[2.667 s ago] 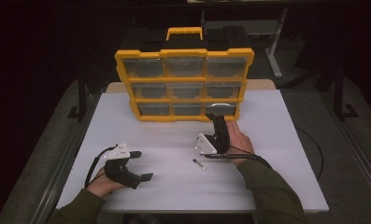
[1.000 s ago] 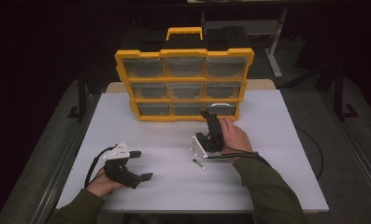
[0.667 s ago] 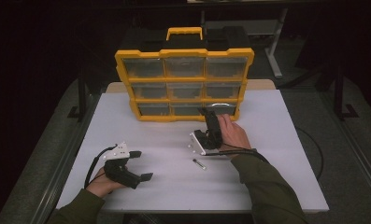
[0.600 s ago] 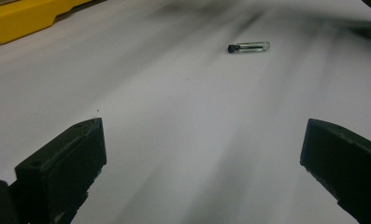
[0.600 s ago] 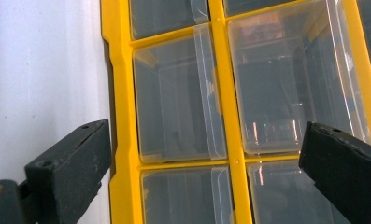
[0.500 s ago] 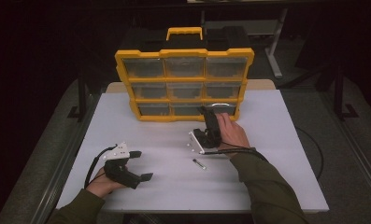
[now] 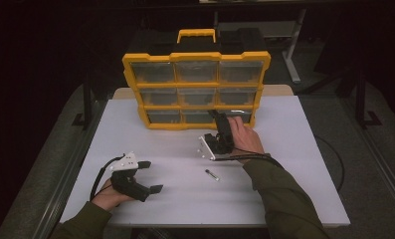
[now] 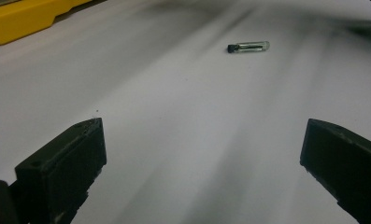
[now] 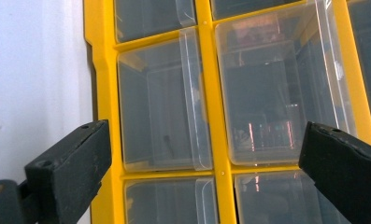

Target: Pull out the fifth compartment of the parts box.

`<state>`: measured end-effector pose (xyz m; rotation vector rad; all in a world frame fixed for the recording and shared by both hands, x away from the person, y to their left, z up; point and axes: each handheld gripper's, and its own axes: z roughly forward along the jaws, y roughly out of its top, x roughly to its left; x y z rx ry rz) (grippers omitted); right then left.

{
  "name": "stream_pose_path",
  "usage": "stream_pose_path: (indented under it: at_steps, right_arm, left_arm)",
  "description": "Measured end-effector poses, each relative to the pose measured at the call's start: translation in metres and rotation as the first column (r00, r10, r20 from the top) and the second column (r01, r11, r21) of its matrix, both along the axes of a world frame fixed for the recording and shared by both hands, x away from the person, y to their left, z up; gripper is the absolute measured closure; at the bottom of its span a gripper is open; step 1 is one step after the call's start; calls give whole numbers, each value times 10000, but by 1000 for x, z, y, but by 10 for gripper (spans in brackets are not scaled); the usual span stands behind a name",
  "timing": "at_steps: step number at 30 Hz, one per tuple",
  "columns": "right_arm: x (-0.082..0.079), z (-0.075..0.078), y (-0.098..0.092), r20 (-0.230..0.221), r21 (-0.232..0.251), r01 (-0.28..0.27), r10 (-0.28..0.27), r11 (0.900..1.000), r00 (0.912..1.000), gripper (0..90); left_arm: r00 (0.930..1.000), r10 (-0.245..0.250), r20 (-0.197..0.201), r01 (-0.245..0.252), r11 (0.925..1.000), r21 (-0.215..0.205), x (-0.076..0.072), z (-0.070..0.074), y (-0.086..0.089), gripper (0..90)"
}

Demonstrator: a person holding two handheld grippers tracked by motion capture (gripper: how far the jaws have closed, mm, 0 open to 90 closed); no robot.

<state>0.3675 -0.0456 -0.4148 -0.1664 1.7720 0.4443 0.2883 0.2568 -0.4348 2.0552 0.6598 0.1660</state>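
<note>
The right gripper (image 7: 218, 119) is held up to the front of the yellow organizer (image 7: 196, 89), at its bottom row, near the middle and right drawers. Its jaws are wide apart and hold nothing. In the right gripper view the jaws stand on both sides of two clear drawers; the camera is turned there, so the rows run upright. The drawer (image 9: 160, 105) between the jaws has a clear front with a raised lip, and the next drawer (image 9: 279, 88) has some small dark and reddish parts inside, too blurred to name. The jaws do not touch a drawer as far as I can tell. The right hand (image 7: 245, 137) grips the handle, and the sleeve is olive green.

The left gripper (image 7: 148, 177) rests low on the white counter (image 7: 294, 164), near the front left corner, well apart from the organizer. Its jaws are also wide and empty. It points across the counter toward a small glass vial (image 8: 248, 46) with a dark cap, which lies on its side on the bare counter. In the high view this vial (image 7: 212, 175) lies between the two grippers, nearer to the right forearm.

The organizer stands upright at the back of the counter, with three rows of three drawers and a handle (image 7: 197, 34) on top.
</note>
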Motion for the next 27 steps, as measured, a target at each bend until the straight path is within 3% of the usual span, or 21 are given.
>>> stream_pose_path:
  at_steps: [27]
  right_arm:
    - [18,17,10,363,-118,84,-79,9999,9993,18]
  left_arm:
    - [10000,9,-32,-9,10000,-62,0,0,0,0]
